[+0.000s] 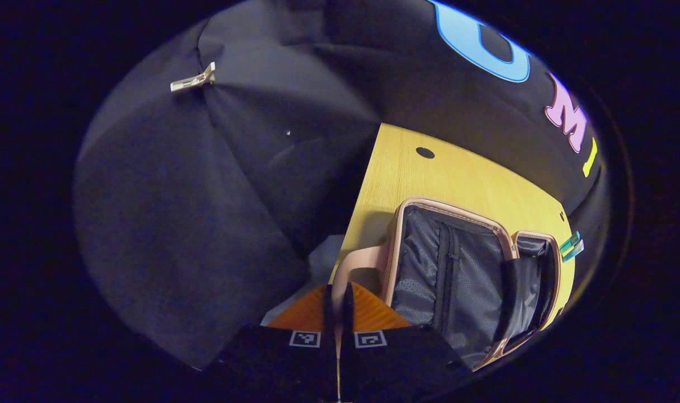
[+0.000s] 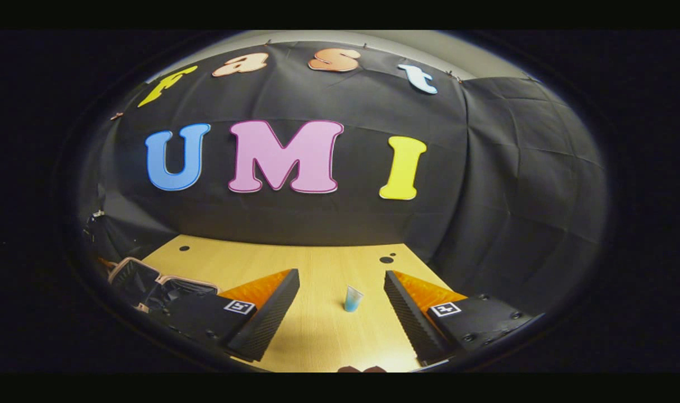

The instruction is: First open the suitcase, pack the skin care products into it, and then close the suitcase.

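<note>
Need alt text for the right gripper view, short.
The right claw is open above a light wooden table, its fingers framing a small blue-and-white skin care tube standing upright farther off. At the left edge lies the open suitcase, pink-rimmed with dark lining; black cloth walls the booth behind.

Wooden table point(image 2: 317, 330) with open suitcase point(image 1: 457, 274), small tube point(image 2: 352, 298).

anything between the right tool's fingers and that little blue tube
No. In the right gripper view, bare table runs from the open right tool to the upright blue tube.
</note>
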A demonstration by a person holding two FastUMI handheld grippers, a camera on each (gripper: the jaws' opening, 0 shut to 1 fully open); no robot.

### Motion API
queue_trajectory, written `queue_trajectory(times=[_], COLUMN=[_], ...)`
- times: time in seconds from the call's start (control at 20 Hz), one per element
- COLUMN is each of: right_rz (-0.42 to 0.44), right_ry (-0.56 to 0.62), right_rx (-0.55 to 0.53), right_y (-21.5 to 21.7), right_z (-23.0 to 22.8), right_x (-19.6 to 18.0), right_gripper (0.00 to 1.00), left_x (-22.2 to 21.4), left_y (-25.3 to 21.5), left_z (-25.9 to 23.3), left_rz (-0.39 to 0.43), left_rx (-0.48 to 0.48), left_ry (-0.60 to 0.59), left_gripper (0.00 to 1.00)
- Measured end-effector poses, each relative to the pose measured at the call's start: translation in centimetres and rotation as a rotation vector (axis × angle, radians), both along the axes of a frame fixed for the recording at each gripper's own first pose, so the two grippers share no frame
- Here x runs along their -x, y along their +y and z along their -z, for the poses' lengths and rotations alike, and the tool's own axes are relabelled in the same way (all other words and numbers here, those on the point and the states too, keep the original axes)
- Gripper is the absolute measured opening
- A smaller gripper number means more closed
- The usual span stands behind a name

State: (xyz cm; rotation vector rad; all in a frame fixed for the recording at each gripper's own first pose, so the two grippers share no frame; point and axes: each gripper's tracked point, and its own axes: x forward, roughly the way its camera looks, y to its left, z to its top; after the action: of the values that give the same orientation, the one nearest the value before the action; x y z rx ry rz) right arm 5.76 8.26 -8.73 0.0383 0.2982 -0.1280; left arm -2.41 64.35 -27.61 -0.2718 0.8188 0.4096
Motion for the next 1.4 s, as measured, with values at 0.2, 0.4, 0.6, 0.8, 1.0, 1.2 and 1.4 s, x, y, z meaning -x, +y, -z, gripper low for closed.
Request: queue_trajectory(times=[0.2, 0.4, 0.6, 0.8, 1.0, 1.2, 1.4], right_rz=[0.049, 0.073, 0.064, 0.039, 0.012, -0.006, -0.037], right_ry=[0.021, 0.039, 0.046, 0.037, 0.033, 0.026, 0.038], right_rx=[-0.034, -0.066, -0.061, -0.048, -0.031, -0.03, -0.03], right_y=[-1.0, -1.1, -1.0, -0.8, -0.9, -1.4, -2.0], right_z=[0.2, 1.1, 1.4, 1.7, 2.2, 2.9, 4.2], right_x=[0.7, 1.4, 1.5, 1.3, 1.1, 0.6, -0.1], right_gripper=[0.97, 0.97, 0.97, 0.97, 0.97, 0.97, 0.97], left_x=[0.2, 1.1, 1.7, 1.4, 0.1, -2.3, -5.5], left_y=[1.5, 1.7, 1.6, -1.0, -7.7, -18.0, -29.8], left_z=[1.9, 2.2, -0.6, -6.1, -11.3, -15.2, -16.3], left_rz=[-0.019, -0.027, -0.045, -0.015, 0.062, 0.227, 0.374], left_rx=[-0.066, -0.114, -0.179, -0.275, -0.308, -0.32, -0.266], left_ry=[0.038, 0.037, -0.049, -0.193, -0.336, -0.435, -0.52], left_gripper=[0.12, 0.23, 0.74, 0.99, 1.0, 1.0, 0.99])
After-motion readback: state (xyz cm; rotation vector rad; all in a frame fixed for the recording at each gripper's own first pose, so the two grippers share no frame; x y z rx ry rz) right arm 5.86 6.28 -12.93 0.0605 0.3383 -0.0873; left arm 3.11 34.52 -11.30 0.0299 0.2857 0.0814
